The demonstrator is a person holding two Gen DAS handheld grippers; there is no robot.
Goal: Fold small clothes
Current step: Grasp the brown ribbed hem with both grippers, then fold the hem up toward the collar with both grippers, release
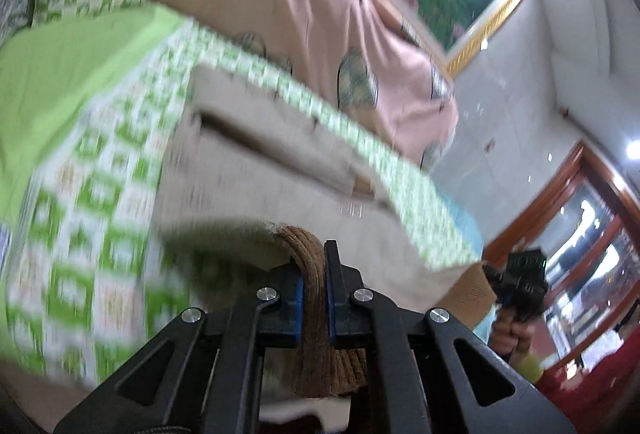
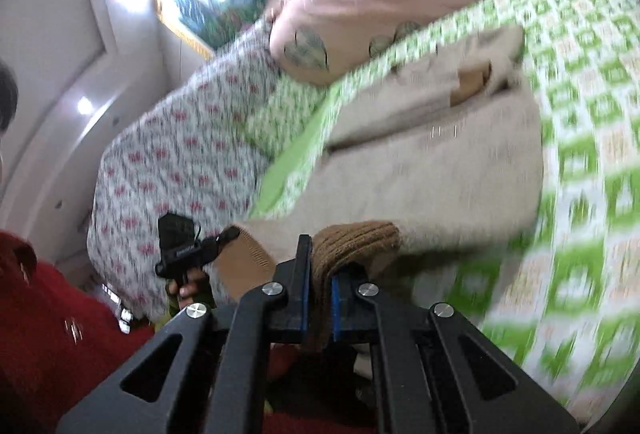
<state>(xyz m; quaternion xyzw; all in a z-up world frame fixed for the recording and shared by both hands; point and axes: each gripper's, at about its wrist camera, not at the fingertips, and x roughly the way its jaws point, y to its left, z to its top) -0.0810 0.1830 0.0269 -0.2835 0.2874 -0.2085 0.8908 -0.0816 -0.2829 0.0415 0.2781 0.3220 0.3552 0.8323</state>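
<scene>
Above the bed (image 1: pixel 100 170), both tongs (image 1: pixel 313 266) (image 2: pixel 320 262) clamp sweater (image 1: pixel 260 162) (ribbed hem).

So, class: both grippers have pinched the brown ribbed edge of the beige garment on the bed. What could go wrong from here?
1. The left gripper and right gripper each clamp only the brown ribbed hem; that narrow bite might slip.
2. Most of the beige garment lies on the green checked bedcover and could drag or bunch unevenly.
3. The pink heart-print quilt sits close behind and might snag a forward fold.
</scene>
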